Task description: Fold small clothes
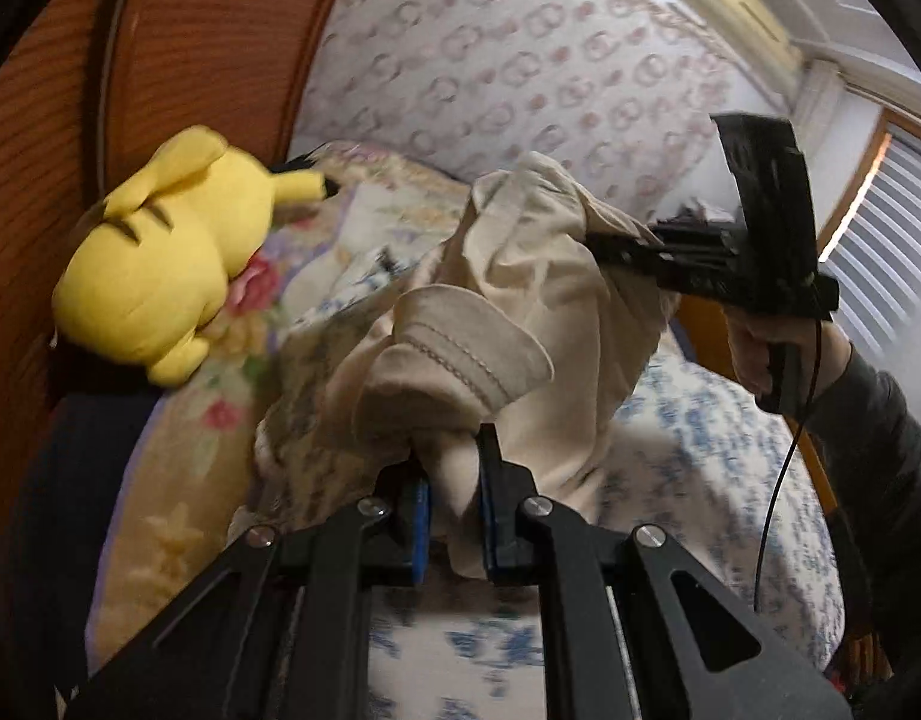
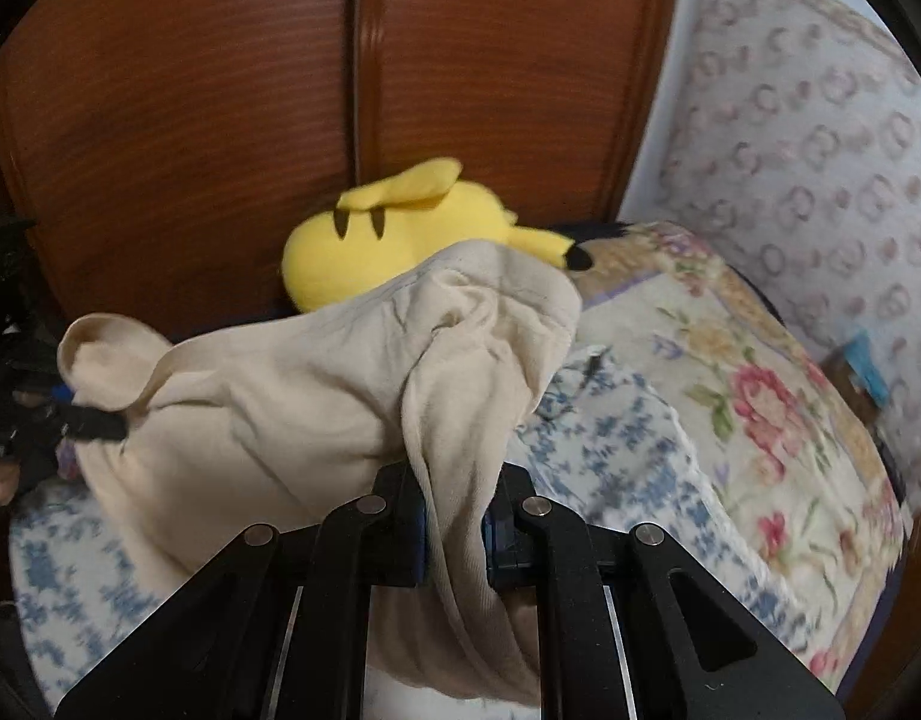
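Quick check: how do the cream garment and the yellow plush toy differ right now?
The cream garment is lifted off the bed, bunched and clamped by the left gripper and the right gripper; the yellow plush toy lies untouched against the wooden headboard. The garment is pale and limp; the toy is bright and stuffed. Both are soft fabric.

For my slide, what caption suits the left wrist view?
Both grippers, left and right, hold a cream garment above the bed.
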`<state>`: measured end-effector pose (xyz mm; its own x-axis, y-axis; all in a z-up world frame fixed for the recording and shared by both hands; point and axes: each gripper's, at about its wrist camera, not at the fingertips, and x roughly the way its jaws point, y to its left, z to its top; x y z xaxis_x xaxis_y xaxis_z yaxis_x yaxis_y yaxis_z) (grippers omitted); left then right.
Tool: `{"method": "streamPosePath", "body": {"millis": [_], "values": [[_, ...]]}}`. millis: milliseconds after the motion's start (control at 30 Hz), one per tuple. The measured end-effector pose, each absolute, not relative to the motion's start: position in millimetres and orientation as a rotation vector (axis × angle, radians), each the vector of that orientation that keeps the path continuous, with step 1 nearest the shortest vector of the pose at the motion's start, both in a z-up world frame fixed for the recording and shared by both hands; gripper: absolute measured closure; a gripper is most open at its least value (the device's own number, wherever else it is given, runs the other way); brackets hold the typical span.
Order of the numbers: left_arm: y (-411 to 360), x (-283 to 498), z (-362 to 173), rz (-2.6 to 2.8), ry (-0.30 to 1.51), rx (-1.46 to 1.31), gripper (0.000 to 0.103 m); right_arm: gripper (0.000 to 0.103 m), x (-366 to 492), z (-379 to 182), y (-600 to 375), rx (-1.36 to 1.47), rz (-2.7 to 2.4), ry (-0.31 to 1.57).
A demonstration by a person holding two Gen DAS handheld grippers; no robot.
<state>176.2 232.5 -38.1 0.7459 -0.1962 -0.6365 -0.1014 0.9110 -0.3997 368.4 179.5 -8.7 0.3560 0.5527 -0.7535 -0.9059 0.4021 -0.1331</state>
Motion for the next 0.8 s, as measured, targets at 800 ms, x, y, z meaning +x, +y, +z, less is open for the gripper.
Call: {"method": "streamPosePath", "body": {"millis": [800], "values": [[275.1, 165.4, -59.3, 0.207, 0.705, -0.445, 0.076, 0.067, 427.3, -45.0, 144.6, -0.420, 0.669, 0.712]]}}
